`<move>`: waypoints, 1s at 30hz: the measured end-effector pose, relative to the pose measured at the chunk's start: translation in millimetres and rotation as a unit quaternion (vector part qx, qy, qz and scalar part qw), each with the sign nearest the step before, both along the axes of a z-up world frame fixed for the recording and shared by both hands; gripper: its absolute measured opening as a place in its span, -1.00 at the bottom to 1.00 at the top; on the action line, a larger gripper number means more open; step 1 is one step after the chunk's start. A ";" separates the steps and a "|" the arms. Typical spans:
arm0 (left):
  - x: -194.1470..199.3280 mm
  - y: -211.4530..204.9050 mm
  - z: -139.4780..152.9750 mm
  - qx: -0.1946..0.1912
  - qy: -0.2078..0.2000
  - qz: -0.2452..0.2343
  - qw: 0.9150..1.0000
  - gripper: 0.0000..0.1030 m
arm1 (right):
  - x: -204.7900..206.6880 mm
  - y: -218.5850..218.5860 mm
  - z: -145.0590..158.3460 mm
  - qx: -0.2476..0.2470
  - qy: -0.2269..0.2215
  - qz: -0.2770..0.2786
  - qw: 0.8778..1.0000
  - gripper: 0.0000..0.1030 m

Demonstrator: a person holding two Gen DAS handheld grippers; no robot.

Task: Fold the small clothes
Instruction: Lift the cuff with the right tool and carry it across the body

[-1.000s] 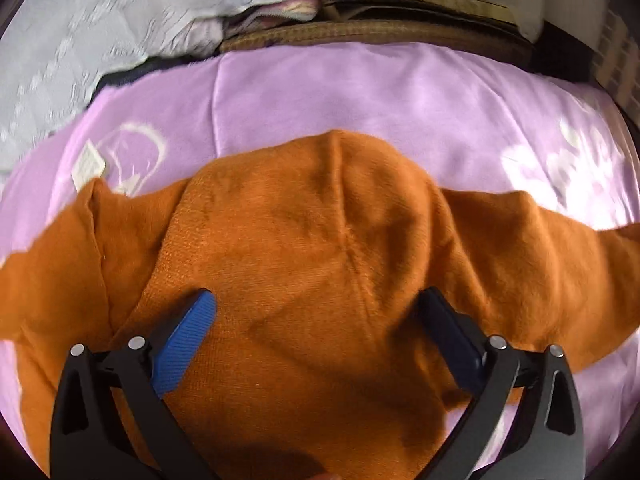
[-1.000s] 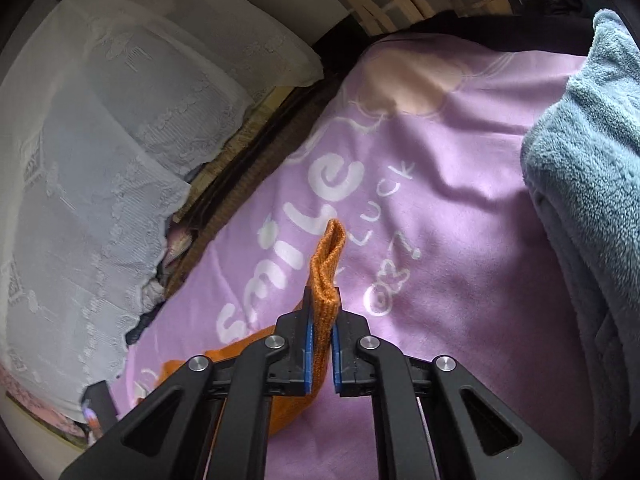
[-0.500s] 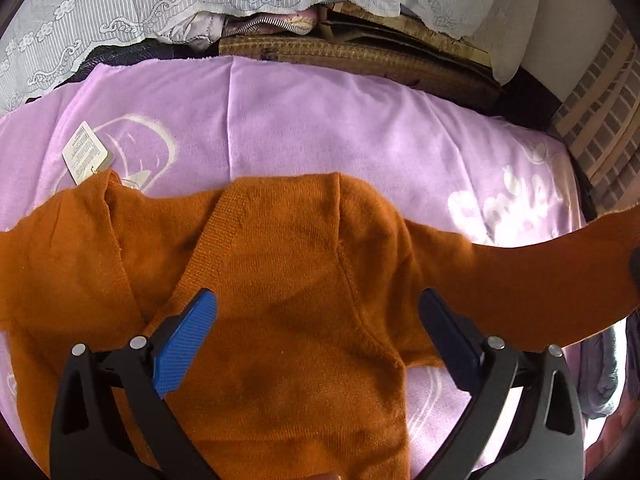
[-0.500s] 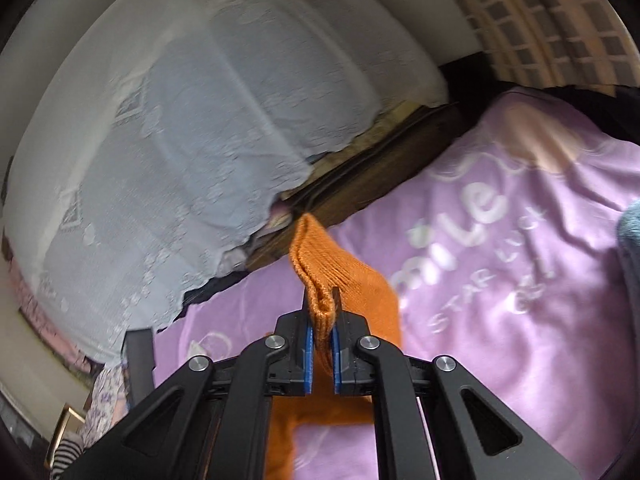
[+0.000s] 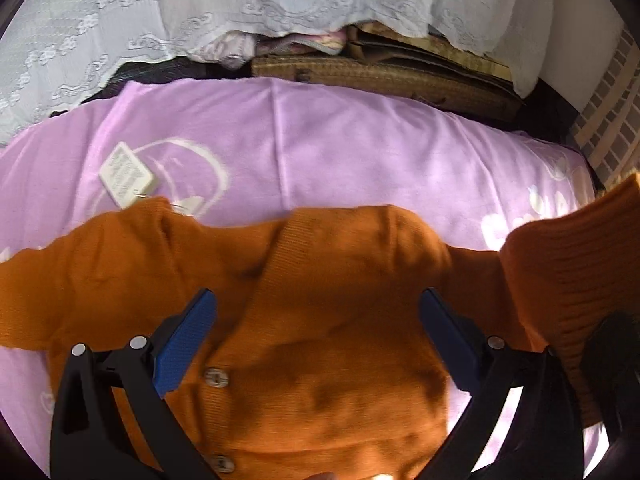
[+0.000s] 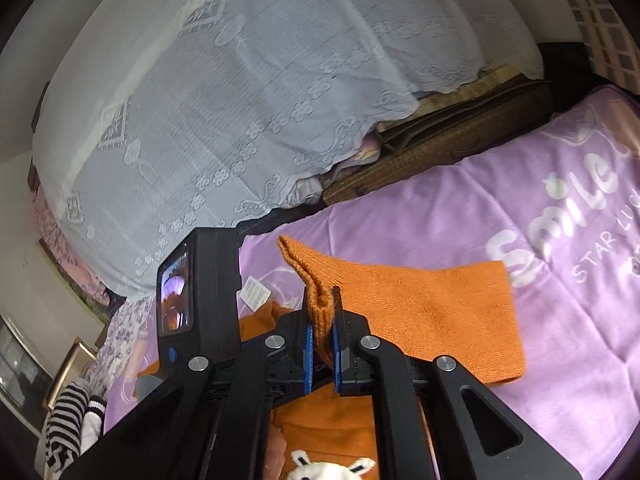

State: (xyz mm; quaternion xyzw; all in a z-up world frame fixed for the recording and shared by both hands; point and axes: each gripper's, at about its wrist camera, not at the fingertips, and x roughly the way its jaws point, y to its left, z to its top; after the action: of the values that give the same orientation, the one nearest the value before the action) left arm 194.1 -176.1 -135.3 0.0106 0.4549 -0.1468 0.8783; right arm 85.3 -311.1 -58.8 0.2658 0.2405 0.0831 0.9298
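Left wrist view: an orange knitted cardigan (image 5: 320, 320) lies spread on a purple blanket (image 5: 340, 152), front up, with two pale buttons (image 5: 216, 377) down its middle. One sleeve runs out flat to the left edge of the picture; the other sleeve (image 5: 568, 272) is lifted at the right side, its ribbed cuff raised off the blanket. A white paper tag (image 5: 127, 178) lies on the blanket just beyond the cardigan's left shoulder. The left gripper (image 5: 320, 344) hovers over the chest of the cardigan, its blue-padded fingers (image 5: 186, 344) spread wide with nothing between them. Beyond the blanket are a woven brown case (image 5: 380, 80) and a white lace cloth (image 5: 240, 12) draped over a pile; some pink and grey fabric peeks out under the lace.

Right wrist view: the right gripper (image 6: 322, 320) is clamped on the cuff of the orange sleeve (image 6: 420, 308), which is folded between the blue pads and spreads out to the right above the purple blanket (image 6: 460, 208), printed "Smile" in white. Below the fingers more of the cardigan (image 6: 332, 432) shows, with a white rabbit figure (image 6: 332, 470) on it. To the left stands the black body of the left gripper (image 6: 200, 292), its small screen facing this way, and the paper tag (image 6: 255, 290) just beside it. A striped cloth (image 6: 68, 428) lies at the lower left. The lace cloth (image 6: 260, 92) fills the background.
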 end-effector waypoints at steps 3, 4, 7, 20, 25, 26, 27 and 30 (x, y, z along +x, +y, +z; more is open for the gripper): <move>4.2 23.2 4.9 0.003 -0.010 0.018 1.000 0.91 | 8.4 22.0 5.2 -0.004 -0.001 0.016 1.000 -0.80; 5.9 32.2 7.2 0.004 -0.014 0.024 1.000 0.91 | 11.0 29.0 7.1 -0.007 -0.002 0.021 1.000 -0.79; 9.0 50.7 12.1 0.010 -0.023 0.038 0.999 0.91 | 19.6 50.9 12.0 -0.018 -0.006 0.033 0.999 -0.75; 29.7 126.8 -6.6 0.041 -0.023 0.104 0.993 0.91 | 61.9 125.5 -0.6 -0.036 0.020 0.086 0.995 -0.71; 38.0 145.9 -29.0 0.053 -0.009 0.124 0.991 0.91 | 79.2 143.4 -19.9 -0.037 0.045 0.106 0.993 -0.70; 40.4 148.9 -35.8 0.057 -0.002 0.129 0.990 0.91 | 83.5 146.4 -26.1 -0.038 0.054 0.112 0.992 -0.68; 42.9 150.9 -42.5 0.061 0.006 0.132 0.989 0.91 | 86.4 147.4 -31.7 -0.038 0.063 0.115 0.991 -0.67; 48.3 159.1 -57.9 0.066 0.029 0.141 0.987 0.91 | 92.2 144.6 -47.8 -0.039 0.091 0.123 0.987 -0.30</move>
State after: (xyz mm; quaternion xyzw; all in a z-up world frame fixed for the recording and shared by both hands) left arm 242.4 -17.0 -193.2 0.0001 0.4860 0.0081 0.8739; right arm 177.5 -166.4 -106.6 0.2044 0.3578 0.1633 0.8964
